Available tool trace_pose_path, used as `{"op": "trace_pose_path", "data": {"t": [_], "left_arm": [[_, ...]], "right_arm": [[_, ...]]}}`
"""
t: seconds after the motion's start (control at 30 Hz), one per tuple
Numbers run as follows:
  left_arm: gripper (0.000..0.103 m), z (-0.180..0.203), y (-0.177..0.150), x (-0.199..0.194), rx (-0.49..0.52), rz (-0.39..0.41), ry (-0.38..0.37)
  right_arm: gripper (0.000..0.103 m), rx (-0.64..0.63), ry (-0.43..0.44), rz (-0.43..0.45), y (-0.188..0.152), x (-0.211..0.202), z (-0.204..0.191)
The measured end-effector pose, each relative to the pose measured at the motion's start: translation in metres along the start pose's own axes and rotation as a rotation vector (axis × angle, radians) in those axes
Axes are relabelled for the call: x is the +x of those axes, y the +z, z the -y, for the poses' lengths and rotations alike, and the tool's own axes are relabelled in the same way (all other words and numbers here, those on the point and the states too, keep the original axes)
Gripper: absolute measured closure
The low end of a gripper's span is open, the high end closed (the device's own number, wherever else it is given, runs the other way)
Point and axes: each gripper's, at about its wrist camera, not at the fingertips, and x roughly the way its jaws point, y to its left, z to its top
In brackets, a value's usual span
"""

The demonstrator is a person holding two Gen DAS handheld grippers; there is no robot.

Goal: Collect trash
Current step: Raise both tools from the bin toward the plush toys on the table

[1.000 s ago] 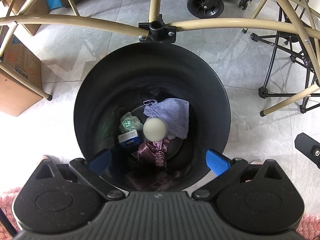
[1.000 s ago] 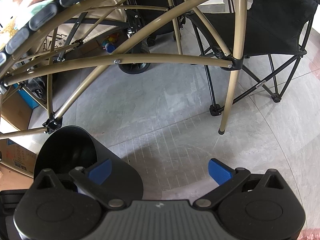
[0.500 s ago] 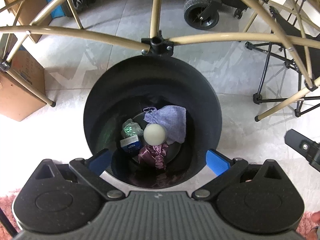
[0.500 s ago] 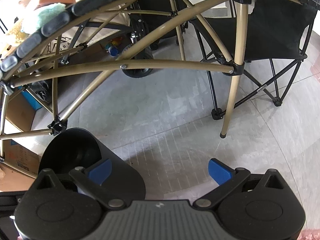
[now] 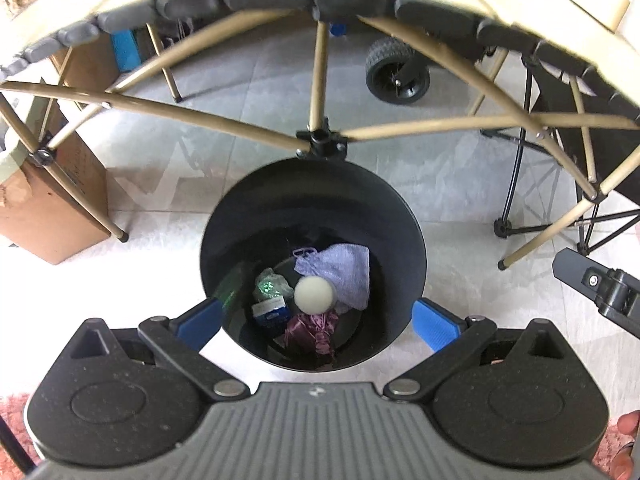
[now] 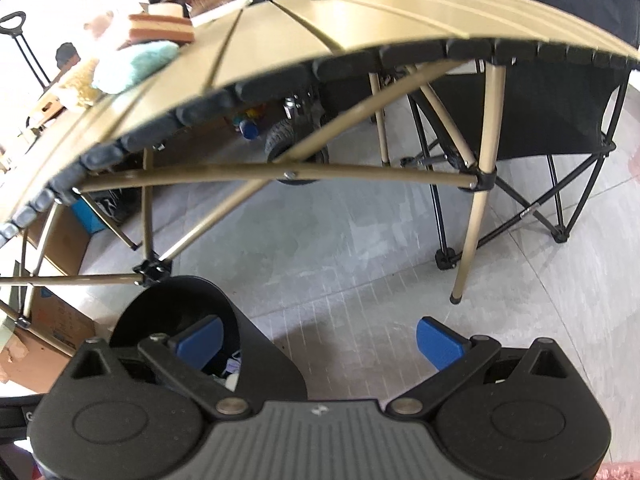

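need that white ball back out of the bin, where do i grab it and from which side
Grip the white ball across its widest part, coming straight down through the bin mouth. It sits on top of the purple cloth and the pink fabric, round and uncovered. The open left tool probably fits; the bin walls block any side approach.

right gripper [image 6: 318, 340]: held wide open, empty | black bin [image 6: 256, 360]: seen lower left | tan counter [image 6: 320, 24]: seen across top, cluttered upper left
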Motion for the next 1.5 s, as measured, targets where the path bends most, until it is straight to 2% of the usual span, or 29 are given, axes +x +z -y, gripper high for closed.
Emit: {"op": "trace_pose_path", "data": {"t": [0.4,0.67,0.87,1.23,1.5], "left_arm": [[0.0,-0.016,-0.002,-0.051,-0.022,0.126,0.012],[0.0,-0.027,0.007,-0.086,-0.039,0.242,0.023],[0.0,-0.04,0.021,-0.107,-0.054,0.344,0.037],[0.0,-0.058,0.066,-0.122,-0.096,0.469,0.026],[0.0,-0.07,0.1,-0.116,-0.114,0.505,0.021]], "right_arm": [[0.0,-0.051,0.081,0.125,0.005,-0.05,-0.022],[0.0,-0.091,0.127,0.265,0.018,-0.086,-0.038],[0.0,-0.109,0.16,0.404,0.031,-0.104,-0.052],[0.0,-0.212,0.147,0.543,0.07,-0.102,-0.09],[0.0,-0.231,0.142,0.557,0.11,-0.077,-0.118]]}}
